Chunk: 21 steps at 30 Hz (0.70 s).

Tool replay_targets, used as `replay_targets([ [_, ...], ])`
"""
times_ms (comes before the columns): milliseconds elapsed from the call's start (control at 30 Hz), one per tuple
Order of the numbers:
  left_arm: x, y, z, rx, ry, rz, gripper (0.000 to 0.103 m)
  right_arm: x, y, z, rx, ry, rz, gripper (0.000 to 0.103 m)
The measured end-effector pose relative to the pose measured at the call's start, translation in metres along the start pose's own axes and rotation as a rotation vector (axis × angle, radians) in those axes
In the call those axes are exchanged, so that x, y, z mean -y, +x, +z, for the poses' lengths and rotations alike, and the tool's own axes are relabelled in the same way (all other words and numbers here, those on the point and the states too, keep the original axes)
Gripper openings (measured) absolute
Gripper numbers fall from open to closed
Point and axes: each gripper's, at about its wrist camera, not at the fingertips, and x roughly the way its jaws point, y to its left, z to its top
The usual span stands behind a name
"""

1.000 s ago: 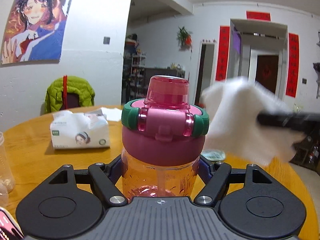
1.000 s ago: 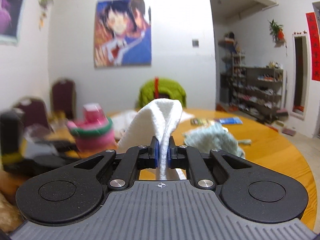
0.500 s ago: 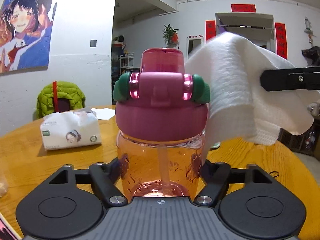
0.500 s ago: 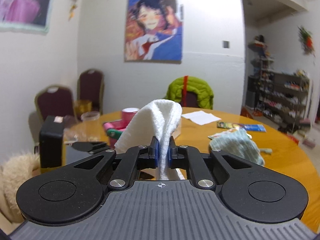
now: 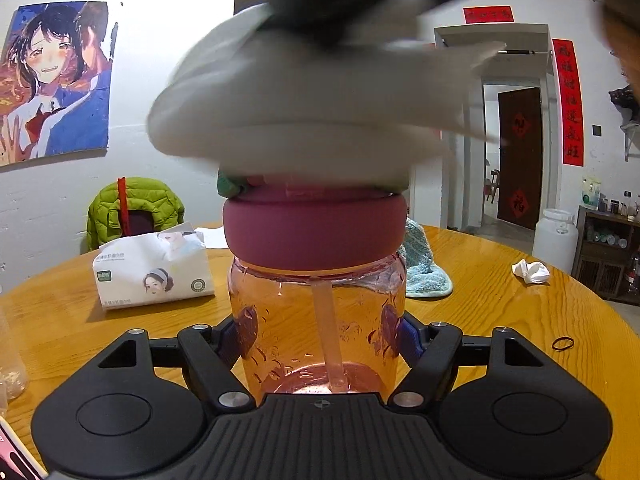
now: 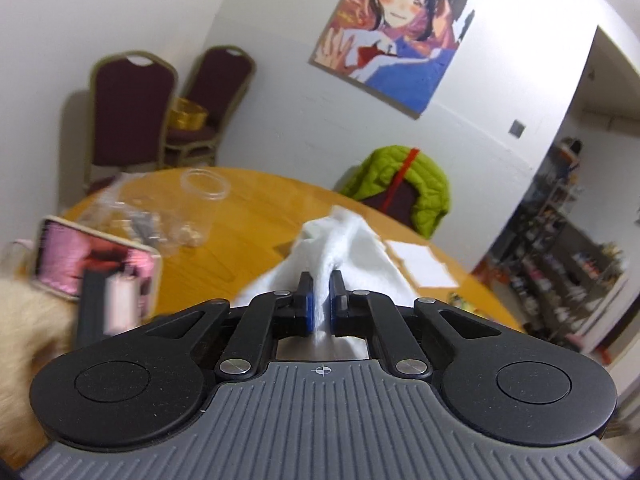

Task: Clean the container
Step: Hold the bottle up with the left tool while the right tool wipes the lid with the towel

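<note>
A clear pink bottle (image 5: pixel 320 312) with a dark pink lid (image 5: pixel 316 232) and an inner straw stands upright in the left wrist view, my left gripper (image 5: pixel 320 336) shut on its body. A white cloth (image 5: pixel 304 104), blurred, lies over the lid's top and hides the cap. The dark body of the right gripper sits just above the cloth in that view. In the right wrist view my right gripper (image 6: pixel 322 292) is shut on the white cloth (image 6: pixel 340 248), which spreads out in front of the fingers and hides the bottle.
A round wooden table (image 5: pixel 500 308) holds a tissue pack (image 5: pixel 154 268), a teal cloth (image 5: pixel 424 268), a crumpled tissue (image 5: pixel 530 272) and a rubber band (image 5: pixel 563 344). A clear jar (image 6: pixel 196 208), a phone (image 6: pixel 96 256) and paper sheets (image 6: pixel 424 262) lie there too. Chairs stand behind.
The right gripper carried the cloth from the bottle's right side up and over the lid, now covering the cap. The right wrist view tilted downward. The left gripper still holds the bottle.
</note>
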Motion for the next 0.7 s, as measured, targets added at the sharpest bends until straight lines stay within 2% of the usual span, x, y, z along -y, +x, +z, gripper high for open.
replay_targets([
  [67, 0.001, -0.002, 0.000, 0.001, -0.001, -0.001, 0.072, 0.003, 0.011, 0.006, -0.011, -0.004, -0.036, 0.008],
  [200, 0.001, -0.003, 0.000, 0.003, -0.004, -0.007, 0.072, 0.022, 0.018, 0.007, -0.021, 0.085, -0.033, 0.008],
  [267, 0.001, -0.003, 0.000, 0.004, -0.004, -0.007, 0.072, 0.030, 0.016, 0.004, -0.032, 0.102, -0.098, 0.009],
  [333, 0.002, -0.003, 0.000, 0.005, -0.005, -0.007, 0.072, 0.040, 0.014, -0.003, -0.054, 0.127, -0.121, 0.009],
  [533, 0.001, -0.003, -0.001, 0.007, -0.005, -0.008, 0.072, 0.046, -0.004, -0.038, -0.123, 0.176, -0.067, 0.011],
  [700, 0.003, -0.003, 0.000, 0.006, -0.004, -0.006, 0.072, 0.020, -0.034, -0.042, -0.076, 0.108, -0.054, 0.011],
])
